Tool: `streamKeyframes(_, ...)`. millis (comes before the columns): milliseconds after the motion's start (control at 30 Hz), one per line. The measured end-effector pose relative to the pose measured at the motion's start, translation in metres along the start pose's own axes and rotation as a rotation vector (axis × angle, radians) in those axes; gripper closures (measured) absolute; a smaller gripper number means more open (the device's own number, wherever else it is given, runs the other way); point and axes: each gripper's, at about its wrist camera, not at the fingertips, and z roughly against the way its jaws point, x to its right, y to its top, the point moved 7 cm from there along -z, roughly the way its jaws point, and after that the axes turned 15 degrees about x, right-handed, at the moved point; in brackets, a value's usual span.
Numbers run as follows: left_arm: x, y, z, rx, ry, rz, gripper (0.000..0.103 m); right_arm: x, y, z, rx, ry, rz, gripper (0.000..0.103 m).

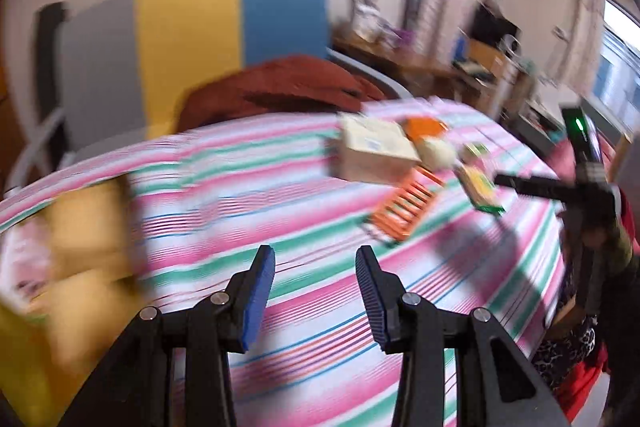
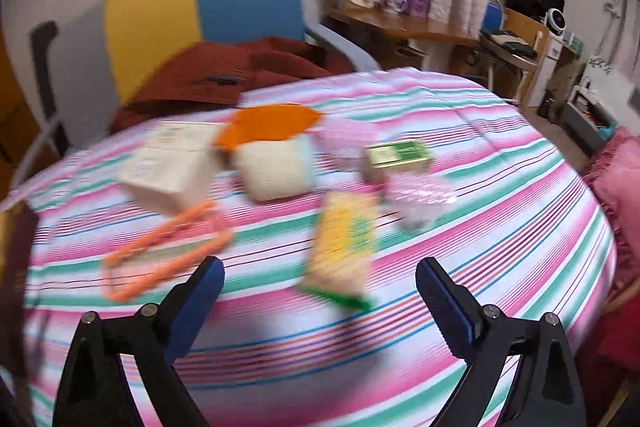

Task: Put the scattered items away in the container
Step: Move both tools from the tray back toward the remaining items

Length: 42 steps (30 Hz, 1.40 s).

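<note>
Several loose things lie scattered in a loose cluster on the striped bench, none yet gathered, which suggests the tidying has hardly begun; both pairs of tongs hang spread and empty above the cloth, probably so either can drop onto a first pick; the right tongs sit nearest the yellow-and-green packet, which lies just ahead of them and roughly between their tips, apart from both; the orange hanger lies ahead to their left, the cream roll and small green box farther off, beside a pale carton and a crinkled clear wrapper; the left tongs are well apart from that cluster, with a blurred yellow-brown shape at their left, possibly the container, though I cannot tell.
</note>
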Motion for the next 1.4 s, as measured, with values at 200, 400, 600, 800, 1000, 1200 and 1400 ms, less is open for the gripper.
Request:
streamKeyframes(200,0.027,0.001,-0.019,-0.013,-0.043,-0.014,0.061,0.058,-0.009,-0.009,-0.08,0.039,-0.18,0.015)
streamKeyframes(400,0.037,-0.005,-0.019,0.013,0.001,-0.06,0.061,0.055,-0.005,0.014,-0.005,0.112,-0.202,0.007)
streamKeyframes(600,0.047,-0.025,-0.027,-0.049,0.02,-0.195,0.061,0.044,-0.022,0.005,-0.033,0.12,-0.26,0.004)
streamKeyframes(800,0.053,-0.02,-0.058,-0.079,-0.056,-0.147,0.056,0.035,-0.029,-0.018,-0.01,0.018,-0.211,0.004)
streamKeyframes(1000,0.059,-0.021,-0.101,-0.11,-0.103,-0.179,0.055,0.025,-0.023,-0.031,-0.014,0.006,-0.151,0.004)
streamKeyframes(1200,0.058,-0.018,-0.118,-0.112,-0.134,-0.17,0.055,0.02,-0.03,-0.048,-0.07,0.004,-0.123,0.008)
streamKeyframes(1400,0.057,-0.004,-0.113,-0.076,-0.14,-0.207,0.053,0.014,-0.031,-0.048,-0.071,0.035,-0.128,0.009)
